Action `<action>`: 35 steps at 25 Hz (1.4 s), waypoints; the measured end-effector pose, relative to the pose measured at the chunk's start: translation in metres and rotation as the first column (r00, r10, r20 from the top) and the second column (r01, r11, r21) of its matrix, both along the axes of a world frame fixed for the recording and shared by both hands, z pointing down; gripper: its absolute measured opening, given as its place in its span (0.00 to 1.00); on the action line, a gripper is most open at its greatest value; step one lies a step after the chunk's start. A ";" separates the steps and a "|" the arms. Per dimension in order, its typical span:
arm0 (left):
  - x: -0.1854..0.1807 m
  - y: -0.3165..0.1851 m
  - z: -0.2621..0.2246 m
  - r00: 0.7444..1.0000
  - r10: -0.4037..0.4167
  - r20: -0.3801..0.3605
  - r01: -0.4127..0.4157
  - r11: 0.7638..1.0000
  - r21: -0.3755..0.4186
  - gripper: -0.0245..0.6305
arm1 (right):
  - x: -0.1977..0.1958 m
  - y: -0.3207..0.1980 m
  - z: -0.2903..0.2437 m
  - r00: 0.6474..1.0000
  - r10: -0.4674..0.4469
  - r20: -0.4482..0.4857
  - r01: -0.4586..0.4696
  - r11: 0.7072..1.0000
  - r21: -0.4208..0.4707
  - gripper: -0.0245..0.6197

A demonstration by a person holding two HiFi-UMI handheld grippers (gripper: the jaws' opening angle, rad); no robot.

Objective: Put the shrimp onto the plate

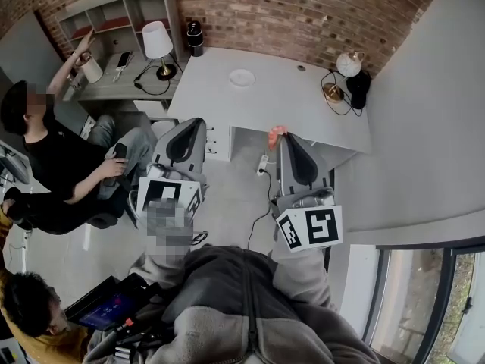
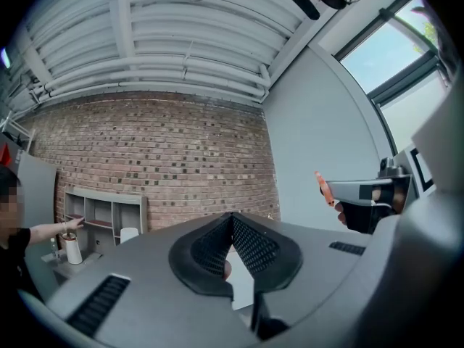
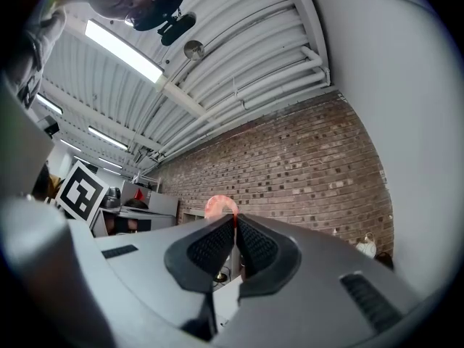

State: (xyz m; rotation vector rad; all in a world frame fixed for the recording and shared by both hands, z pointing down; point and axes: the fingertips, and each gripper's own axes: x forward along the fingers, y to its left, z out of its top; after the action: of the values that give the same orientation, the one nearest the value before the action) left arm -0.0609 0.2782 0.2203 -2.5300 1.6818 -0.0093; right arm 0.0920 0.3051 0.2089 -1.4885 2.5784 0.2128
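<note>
While I look down in the head view, my right gripper (image 1: 283,137) sits right of centre, clenched on the shrimp (image 1: 277,133); the shrimp pokes out at the tips, by the near edge of the table (image 1: 303,105); the plate (image 1: 242,77) lies on that table at upper centre, well apart from the shrimp; my left gripper (image 1: 199,123) is left of centre, beside the right one.

In the left gripper view the jaws meet at their tips mid-frame, pressed together on nothing; at the right edge the right gripper shows with the shrimp at its tip.

In the right gripper view the jaws pinch the shrimp at centre; its pink curl rises above the tips against the brick wall (image 3: 304,172).
</note>
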 end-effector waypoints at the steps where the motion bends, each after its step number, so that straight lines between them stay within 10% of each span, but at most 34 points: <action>1: 0.007 0.002 0.002 1.000 -0.004 0.003 0.004 1.000 0.003 0.04 | 0.007 0.001 0.004 1.000 -0.005 0.002 0.005 1.000 0.000 0.05; 35: 0.021 -0.027 0.031 1.000 -0.010 0.017 0.011 0.998 -0.060 0.04 | 0.018 -0.032 0.033 1.000 -0.017 0.009 0.017 0.998 -0.061 0.05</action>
State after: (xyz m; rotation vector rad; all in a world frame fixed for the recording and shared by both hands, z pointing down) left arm -0.0398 0.2514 0.2509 -2.5565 1.7134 -0.0831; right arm 0.1099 0.2732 0.2418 -1.4835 2.6128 0.1260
